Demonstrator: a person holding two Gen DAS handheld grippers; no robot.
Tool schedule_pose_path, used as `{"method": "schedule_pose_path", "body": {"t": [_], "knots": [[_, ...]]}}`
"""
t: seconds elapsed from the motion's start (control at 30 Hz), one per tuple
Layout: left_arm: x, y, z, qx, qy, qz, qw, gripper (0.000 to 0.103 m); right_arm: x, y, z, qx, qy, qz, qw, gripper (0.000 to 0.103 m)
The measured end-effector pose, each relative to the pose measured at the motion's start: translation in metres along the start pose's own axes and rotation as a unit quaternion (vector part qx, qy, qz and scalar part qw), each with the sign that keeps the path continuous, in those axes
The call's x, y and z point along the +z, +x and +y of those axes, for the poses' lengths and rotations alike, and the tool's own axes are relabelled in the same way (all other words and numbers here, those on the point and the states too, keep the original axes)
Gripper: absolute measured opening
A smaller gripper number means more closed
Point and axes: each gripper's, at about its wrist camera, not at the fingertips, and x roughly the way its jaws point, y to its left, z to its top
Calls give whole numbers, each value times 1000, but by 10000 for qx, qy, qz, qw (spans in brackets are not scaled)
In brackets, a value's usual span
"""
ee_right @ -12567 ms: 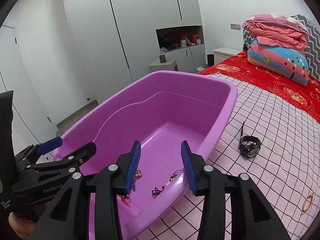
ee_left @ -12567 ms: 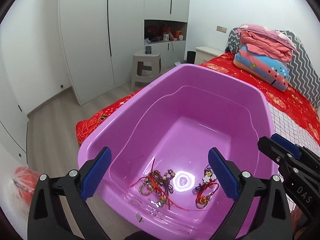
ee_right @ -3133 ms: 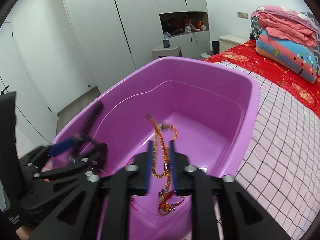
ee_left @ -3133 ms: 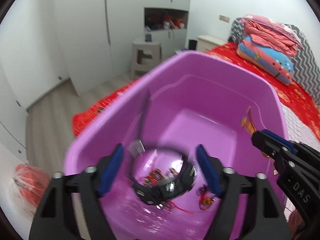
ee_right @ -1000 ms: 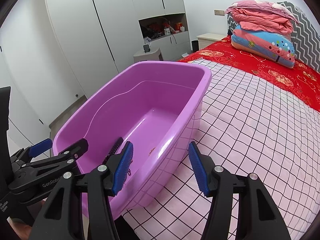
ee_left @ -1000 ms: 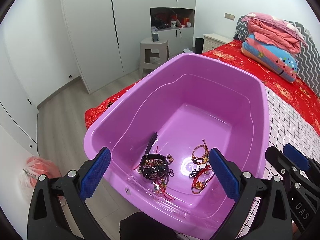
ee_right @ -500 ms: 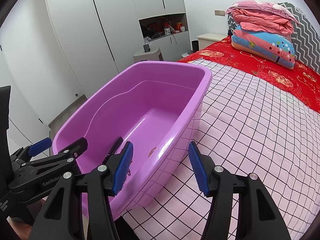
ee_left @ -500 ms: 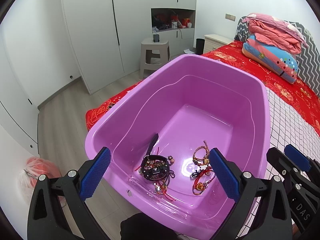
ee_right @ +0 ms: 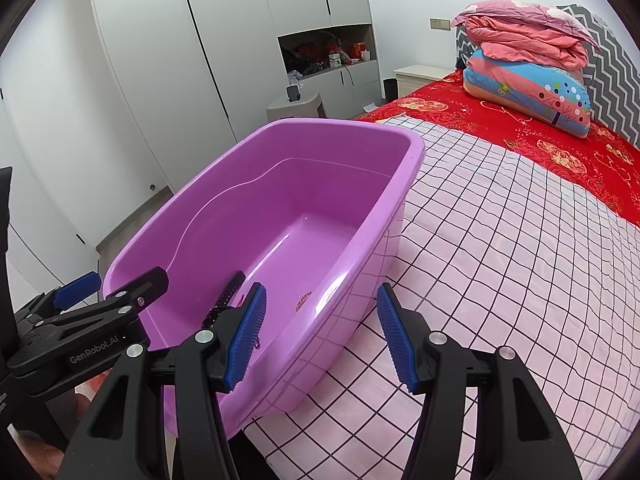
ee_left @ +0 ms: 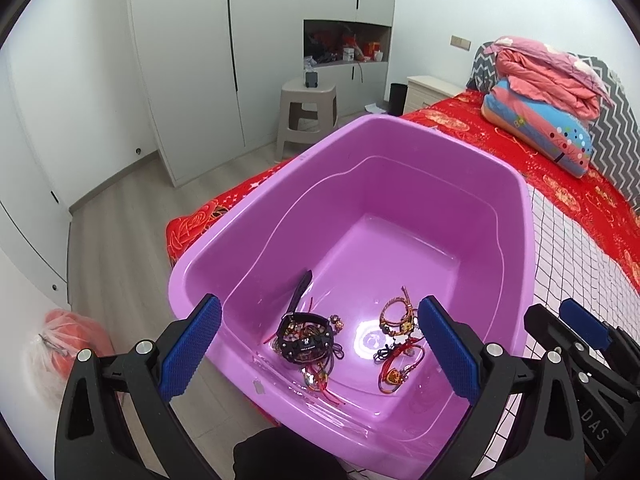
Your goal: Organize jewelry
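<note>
A purple plastic tub point(ee_left: 516, 216) stands at the bed's edge. On its floor lie a black watch point(ee_left: 306, 340), beaded gold bracelets point(ee_left: 396, 316) and red-string charms point(ee_left: 394, 372). My left gripper point(ee_left: 320, 354) hangs above the tub's near end, jaws wide open and empty. My right gripper point(ee_right: 320, 336) is also open and empty, above the tub's point(ee_right: 412, 160) near right wall. In the right wrist view only the watch strap point(ee_right: 230, 292) and a bit of gold bracelet point(ee_right: 304, 300) show. Each gripper appears in the other's view: the right gripper point(ee_left: 576, 340), the left gripper point(ee_right: 100, 312).
A pink checked cover point(ee_right: 500, 280) spreads right of the tub over a red sheet point(ee_right: 560, 148). Folded quilts point(ee_right: 528, 68) sit at the headboard. A grey stool point(ee_left: 308, 116) and white wardrobes point(ee_left: 192, 60) stand beyond. An orange bag point(ee_left: 68, 332) lies on the floor.
Seconds ago the left gripper held the watch and the right a gold bracelet over the tub; both now lie inside, and the jaws are open. Nothing has moved in the last second.
</note>
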Motion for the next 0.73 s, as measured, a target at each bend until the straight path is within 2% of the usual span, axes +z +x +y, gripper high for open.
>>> {"method": "schedule_pose_path", "body": {"t": [0.2,0.43,0.73], "knots": [[-1,-4,-6,-138,125,-127,9997,96,-1,1,0,-1,6,9,10000,55],[0,-3,-12,-22,267,-88,9996,97,-1,1,0,-4,12,6,10000,55],[0,1,-9,15,194,-2,9998,97,-3,2,0,-2,7,-1,10000,55]]}}
